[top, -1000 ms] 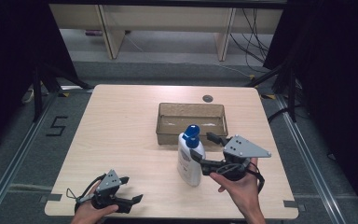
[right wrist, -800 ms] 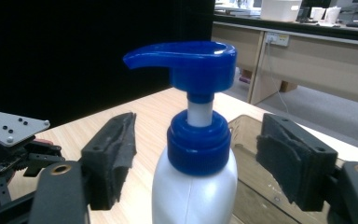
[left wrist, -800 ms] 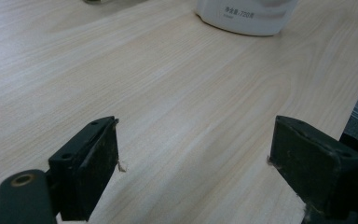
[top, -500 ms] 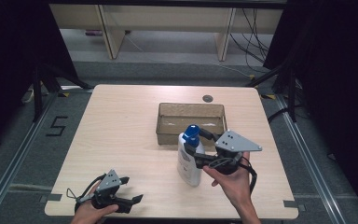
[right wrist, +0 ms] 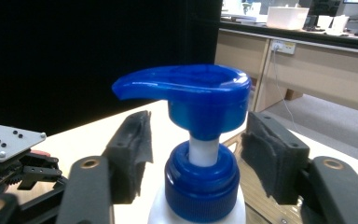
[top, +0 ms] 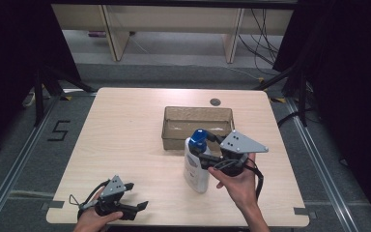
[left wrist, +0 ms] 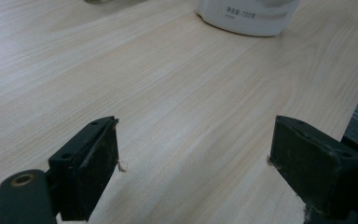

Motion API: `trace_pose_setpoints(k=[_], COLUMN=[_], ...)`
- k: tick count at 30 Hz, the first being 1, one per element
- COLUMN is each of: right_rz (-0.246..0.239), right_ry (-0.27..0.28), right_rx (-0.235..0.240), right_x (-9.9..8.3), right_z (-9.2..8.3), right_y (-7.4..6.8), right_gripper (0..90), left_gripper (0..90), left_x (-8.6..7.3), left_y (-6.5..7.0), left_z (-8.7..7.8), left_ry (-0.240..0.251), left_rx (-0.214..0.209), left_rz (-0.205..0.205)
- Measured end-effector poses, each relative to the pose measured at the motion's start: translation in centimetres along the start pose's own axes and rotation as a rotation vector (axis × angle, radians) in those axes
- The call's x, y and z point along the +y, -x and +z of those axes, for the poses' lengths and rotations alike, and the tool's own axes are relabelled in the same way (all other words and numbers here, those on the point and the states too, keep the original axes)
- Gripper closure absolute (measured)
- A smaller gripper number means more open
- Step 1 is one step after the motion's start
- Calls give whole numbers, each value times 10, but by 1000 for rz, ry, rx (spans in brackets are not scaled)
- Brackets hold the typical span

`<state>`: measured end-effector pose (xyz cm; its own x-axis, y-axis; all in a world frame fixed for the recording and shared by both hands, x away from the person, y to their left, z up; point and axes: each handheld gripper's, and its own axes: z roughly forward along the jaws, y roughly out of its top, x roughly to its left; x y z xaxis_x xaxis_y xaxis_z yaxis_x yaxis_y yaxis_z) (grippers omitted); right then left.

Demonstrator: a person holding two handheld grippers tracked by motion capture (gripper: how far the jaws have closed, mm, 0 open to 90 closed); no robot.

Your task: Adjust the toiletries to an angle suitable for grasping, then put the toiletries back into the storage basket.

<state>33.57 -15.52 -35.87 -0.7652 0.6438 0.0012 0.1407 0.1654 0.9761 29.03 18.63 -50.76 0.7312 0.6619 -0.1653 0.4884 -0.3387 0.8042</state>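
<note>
Pale wood table (top: 125, 140) (dark curtains around), right gripper (right wrist: 196, 154) closing around pump bottle (top: 196, 162), pads not touching, left gripper (left wrist: 193, 158) wide.

Setting: lab or test room, arranged for recording. Evidence: pale wooden table (top: 125, 145) standing alone on grey floor (top: 183, 72); black curtains (top: 9, 58) at both sides; tape marks and number "5" (top: 58, 130) on floor beside table; metal rails (top: 9, 169) along floor; loose cables (top: 265, 29) trailing under pale desks (top: 174, 19) at back. Right gripper view: further desks (right wrist: 317, 60), wall socket (right wrist: 284, 46), white boxes (right wrist: 286, 17) behind.
</note>
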Motion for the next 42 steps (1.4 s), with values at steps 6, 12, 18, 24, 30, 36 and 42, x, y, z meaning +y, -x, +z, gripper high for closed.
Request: trace_pose_setpoints(k=[6,12,18,24,30,36,42], right_rz=[7,-23,-9,-4,16,14,-9], right_ry=[-10,13,11,17,51,57,76], right_rx=[4,8,9,5,2,-31,-57], right_x=[-1,0,0,0,-2,-4,-4], right_z=[5,5,3,1,2,2,3], right_y=[2,3,2,4,5,-1,0], right_gripper=[493,548,582,605,616,644,652], left_gripper=[148,148,148,148,148,148,149], left_x=[1,1,1,1,0,1,0], left_y=[0,-1,0,1,0,0,1], left_z=[-1,1,3,3,0,0,-1], left_ry=[0,-4,-2,1,0,0,3], left_rx=[9,-1,-1,-1,-6,-5,-2], left_rz=[-1,-8,-3,-7,-1,-2,-5])
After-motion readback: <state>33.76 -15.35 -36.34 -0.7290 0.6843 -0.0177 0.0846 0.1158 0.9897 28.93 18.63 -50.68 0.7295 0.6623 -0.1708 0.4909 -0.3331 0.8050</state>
